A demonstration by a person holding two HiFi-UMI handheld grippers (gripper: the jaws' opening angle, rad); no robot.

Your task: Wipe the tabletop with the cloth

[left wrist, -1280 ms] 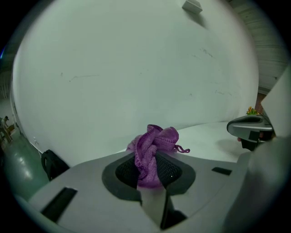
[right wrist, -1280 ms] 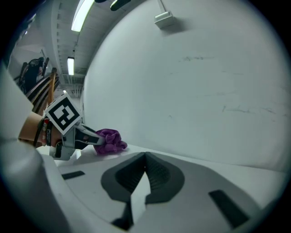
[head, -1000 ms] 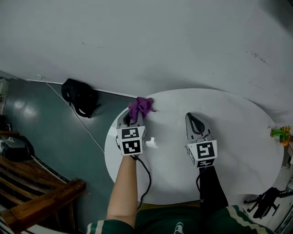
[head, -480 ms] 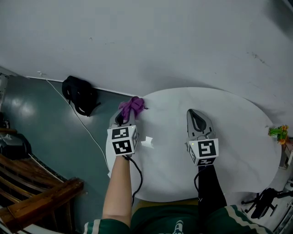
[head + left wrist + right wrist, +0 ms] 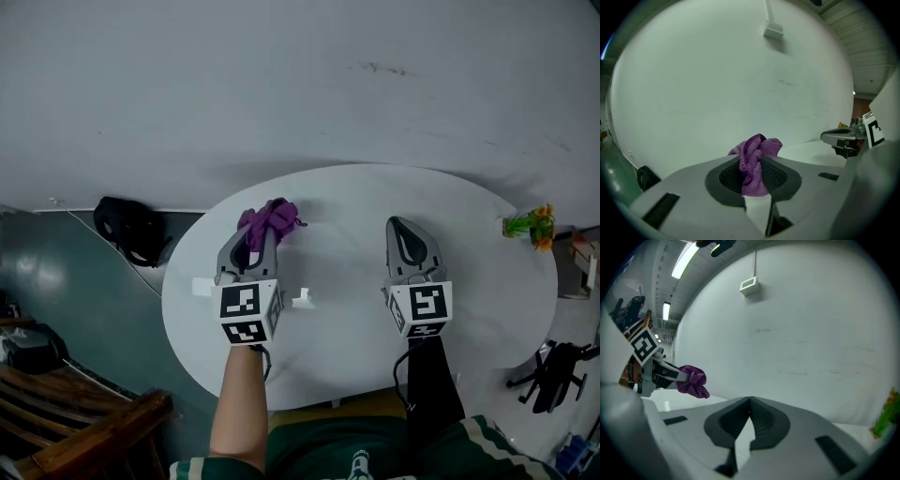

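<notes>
A crumpled purple cloth [image 5: 269, 221] is pinched in my left gripper [image 5: 253, 236], bunched at the jaw tips over the left part of the round white tabletop [image 5: 469, 244]. In the left gripper view the cloth [image 5: 754, 161] fills the gap between the closed jaws of the left gripper [image 5: 752, 176]. My right gripper [image 5: 405, 228] hovers over the table's middle right, jaws together with nothing in them; its own view shows the right gripper [image 5: 750, 405] with tips touching. The cloth [image 5: 693, 381] shows there at left, held off the table.
A small potted plant [image 5: 527, 226] stands at the table's right edge. A small white scrap [image 5: 302, 300] lies between the grippers. A black bag [image 5: 129, 230] sits on the floor at left, a wooden bench [image 5: 84, 422] lower left, a white wall behind.
Both grippers have lifted and swung toward the table's middle; the left one carried the cloth in from the table's left edge. The view has shifted so more of the table shows.
</notes>
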